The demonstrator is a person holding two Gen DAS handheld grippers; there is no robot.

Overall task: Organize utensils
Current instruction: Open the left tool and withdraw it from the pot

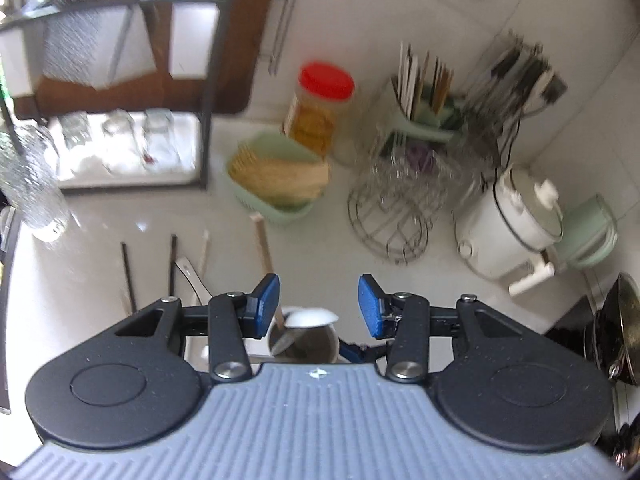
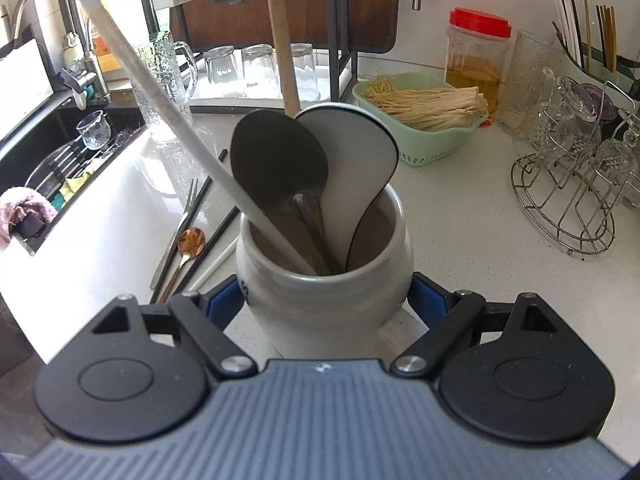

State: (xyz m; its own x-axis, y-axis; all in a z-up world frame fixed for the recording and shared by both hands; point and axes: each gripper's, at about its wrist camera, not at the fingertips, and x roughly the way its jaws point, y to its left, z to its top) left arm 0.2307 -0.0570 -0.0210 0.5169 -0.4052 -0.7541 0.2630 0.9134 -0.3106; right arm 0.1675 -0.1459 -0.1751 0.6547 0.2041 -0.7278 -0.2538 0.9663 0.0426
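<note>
White ceramic crock [image 2: 324, 280] sits clamped between the right gripper [image 2: 326, 302] pads on the surface [image 2: 460, 216], holding a dark spoon [image 2: 276, 164] and a white paddle [image 2: 356, 160]. Left gripper [image 1: 319, 306] hangs half open, empty. Beyond lie loose chopsticks [image 2: 208, 200] and a copper spoon [image 2: 191, 242].

Left gripper [image 1: 319, 306] above the white crock [image 1: 304, 342], fingers [image 1: 267, 300] apart, nothing between them. Beyond the crock, a green basket [image 1: 276, 184] on the table [image 1: 100, 264]; left of the crock, loose chopsticks [image 1: 128, 276].
</note>
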